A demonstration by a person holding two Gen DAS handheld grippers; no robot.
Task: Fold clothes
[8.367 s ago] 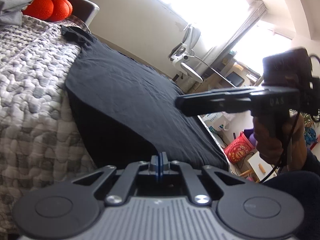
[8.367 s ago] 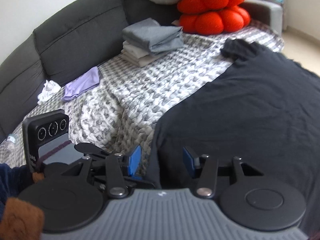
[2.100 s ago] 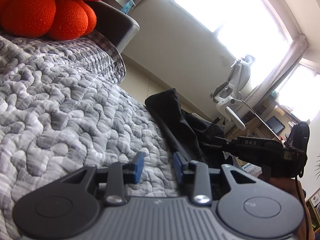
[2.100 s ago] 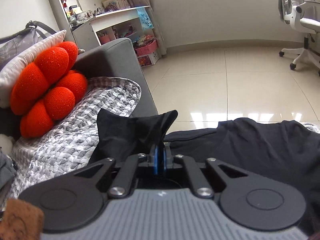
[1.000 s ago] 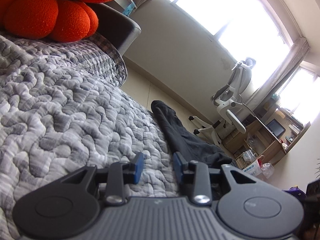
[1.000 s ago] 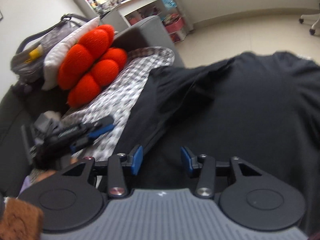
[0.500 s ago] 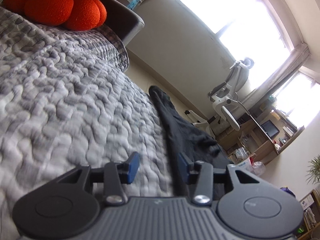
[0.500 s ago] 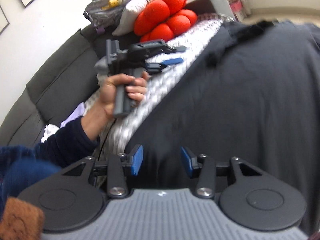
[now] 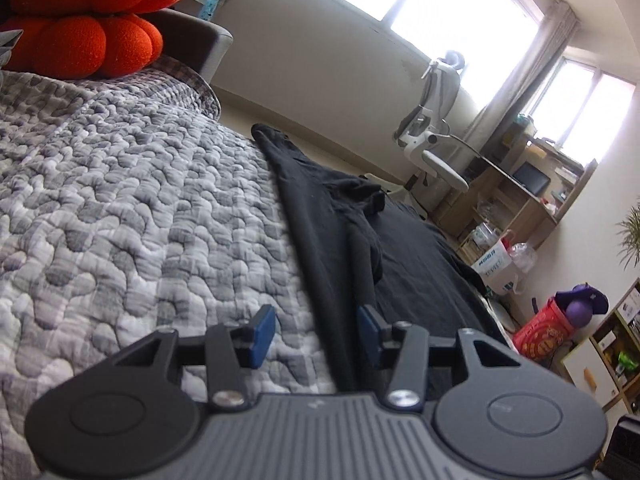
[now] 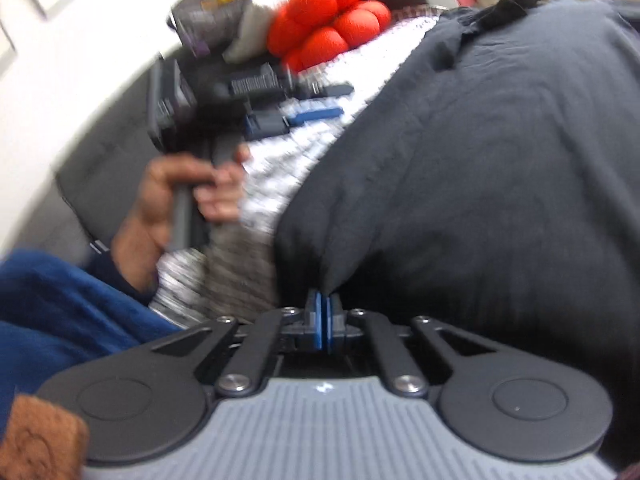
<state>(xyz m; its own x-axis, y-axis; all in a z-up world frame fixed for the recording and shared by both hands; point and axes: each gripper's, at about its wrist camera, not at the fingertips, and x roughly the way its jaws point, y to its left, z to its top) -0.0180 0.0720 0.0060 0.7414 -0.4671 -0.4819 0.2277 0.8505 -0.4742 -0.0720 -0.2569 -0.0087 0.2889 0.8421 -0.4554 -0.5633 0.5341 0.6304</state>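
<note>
The black garment (image 10: 500,152) lies spread on the grey quilted cover (image 9: 120,208) of the sofa, with its long edge beside the bare quilt. The right hand-held gripper (image 10: 322,312) has just been closing, and its blue pads are now pressed together on a pinch of the garment's near edge. The left hand-held gripper (image 9: 316,334) stands with its jaws apart above this edge of the garment, pressing on nothing. An orange cushion (image 9: 84,20) rests at the far end.
</note>
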